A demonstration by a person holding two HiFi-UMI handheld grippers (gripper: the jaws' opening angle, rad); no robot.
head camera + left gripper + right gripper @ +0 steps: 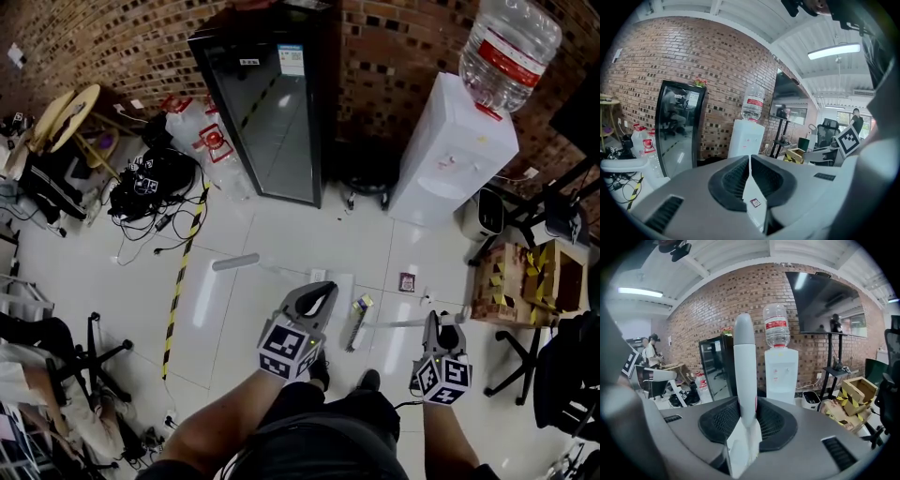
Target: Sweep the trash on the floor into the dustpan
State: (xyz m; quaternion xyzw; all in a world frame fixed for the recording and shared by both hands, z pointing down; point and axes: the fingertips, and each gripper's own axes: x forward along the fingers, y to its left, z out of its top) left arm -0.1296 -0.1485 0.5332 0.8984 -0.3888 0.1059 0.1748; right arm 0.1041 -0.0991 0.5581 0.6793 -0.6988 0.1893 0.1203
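Closest to the camera are the person's legs (314, 422), standing on the white tiled floor (281, 234). Off to the left a grey dustpan handle (235, 262) lies on the tiles, and its thin rod runs right to what looks like the pale dustpan (337, 286), though it blends into the floor so I'm not totally sure of its outline.

The left hand-held gripper (323, 294) has its jaws pressed together with nothing between them, so the pan isn't under control yet. Just right of it is what I take for the brush head (357, 321). Further right, the trash is a small reddish wrapper (407, 281), a bit apart from both brush and pan. The right hand-held gripper (444, 328) is clamped firmly around the white broom handle (744, 362).

My take on doing this well:
- Grab the pan handle with the left one first.
- Set the pan's lip flat on the tiles, close beside the wrapper.
- Use short, low strokes toward the pan. A light wrapper will probably skid or flip if you swing hard.
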